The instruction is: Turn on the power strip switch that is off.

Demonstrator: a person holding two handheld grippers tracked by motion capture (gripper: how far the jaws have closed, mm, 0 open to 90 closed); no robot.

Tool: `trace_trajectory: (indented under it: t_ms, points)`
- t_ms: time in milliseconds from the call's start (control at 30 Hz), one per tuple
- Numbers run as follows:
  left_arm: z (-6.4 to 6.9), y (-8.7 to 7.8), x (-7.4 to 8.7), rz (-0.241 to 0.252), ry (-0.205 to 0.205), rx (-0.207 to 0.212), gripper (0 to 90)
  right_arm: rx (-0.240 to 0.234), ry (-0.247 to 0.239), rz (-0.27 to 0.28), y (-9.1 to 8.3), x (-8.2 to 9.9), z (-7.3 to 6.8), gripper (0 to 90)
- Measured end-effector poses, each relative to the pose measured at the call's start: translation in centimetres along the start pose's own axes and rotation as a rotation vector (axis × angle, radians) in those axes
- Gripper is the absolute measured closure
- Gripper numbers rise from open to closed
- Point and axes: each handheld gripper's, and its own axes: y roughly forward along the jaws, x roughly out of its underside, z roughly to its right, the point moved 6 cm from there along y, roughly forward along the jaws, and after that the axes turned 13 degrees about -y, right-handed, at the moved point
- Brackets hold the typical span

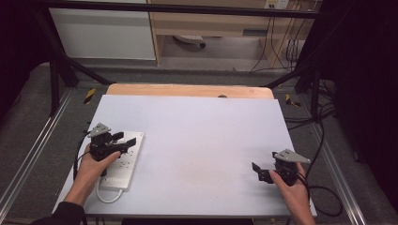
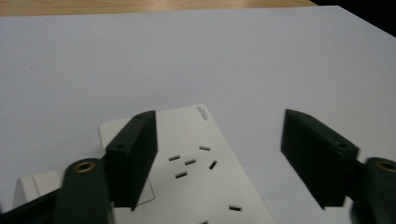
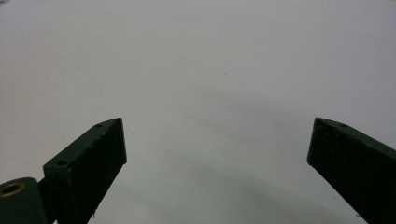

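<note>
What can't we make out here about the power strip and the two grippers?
- Power strip: high view, the left gripper and hand cover its middle; no switch state readable.
- Power strip: left gripper view, near end cut off by the bottom edge; corner print too small to read.
- Right gripper: high view, small and dark; jaw gap unclear there.

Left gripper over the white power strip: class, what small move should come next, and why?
Probably lower the left gripper a little so its open jaws straddle the power strip. The strip lies flat on the table below and between the jaws, unheld; the right gripper waits apart, open.
</note>
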Motion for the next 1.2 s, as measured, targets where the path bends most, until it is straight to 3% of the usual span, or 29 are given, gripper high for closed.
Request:
trace_trajectory:
  t_ms: [100, 200, 333, 733, 900, 1000, 1200]
  points:
    - [0.2, -0.1, -0.2, 0.012, -0.025, 0.007, 13.2, 0.0, 0.0, 0.0, 0.0, 0.0, 0.0, 5.0]
    - [0.4, -0.5, -0.5, 0.033, -0.037, 0.024, 7.2, 0.002, 0.001, 0.003, 0.0, 0.0, 0.0, 4.9]
    - [0.7, -1.0, -1.0, 0.048, -0.046, 0.031, 7.0, 0.001, 0.003, 0.004, -0.1, 0.0, 0.0, 4.9]
    - [1.5, -2.7, -1.8, 0.084, -0.003, 0.039, 7.9, 0.003, 0.005, 0.006, -0.1, 0.0, 0.1, 4.9]
    - [1.5, -3.5, -2.0, 0.101, -0.009, 0.048, 8.4, 0.004, 0.005, 0.005, -0.1, 0.0, 0.1, 4.9]
    - [1.6, -4.1, -2.2, 0.124, -0.034, 0.074, 9.2, 0.004, 0.008, 0.005, -0.1, 0.0, 0.1, 4.8]
    - [1.6, -5.6, -2.4, 0.151, -0.011, 0.071, 9.0, 0.004, 0.009, 0.006, -0.1, 0.0, 0.1, 4.8]
